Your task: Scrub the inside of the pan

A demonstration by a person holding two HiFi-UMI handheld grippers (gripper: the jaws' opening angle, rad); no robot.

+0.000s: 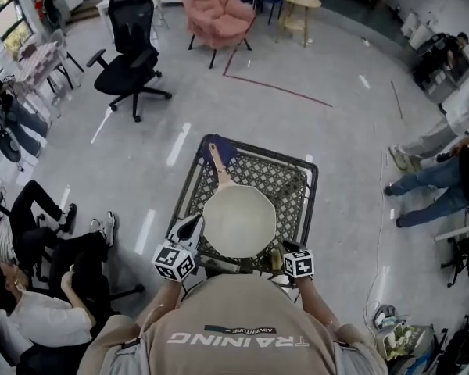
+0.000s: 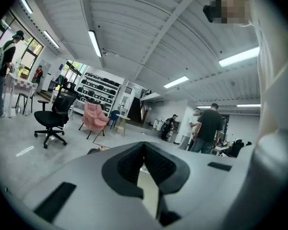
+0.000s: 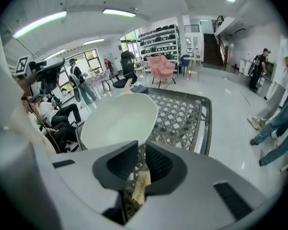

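While the white pan (image 1: 239,222) rests on the lattice desk (image 1: 291,181), the left tongs (image 2: 144,153) pinch what seems its rim, only a cream sliver showing. The right tongs (image 3: 137,168) clamp a brownish scrub pad (image 3: 140,187), mostly hidden.

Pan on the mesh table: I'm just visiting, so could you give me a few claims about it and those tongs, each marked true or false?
1. The pan sits on a metal lattice table. True.
2. The pan's handle points toward the person holding the tongs. False: it points away from them, toward the far left corner of the table.
3. The right tongs are closed on a scrub pad. True.
4. The pan is full of food. False: its pale inside looks bare.
5. The left tongs are far from the pan. False: they are at its left rim.
6. A pink armchair stands beyond the table. True.
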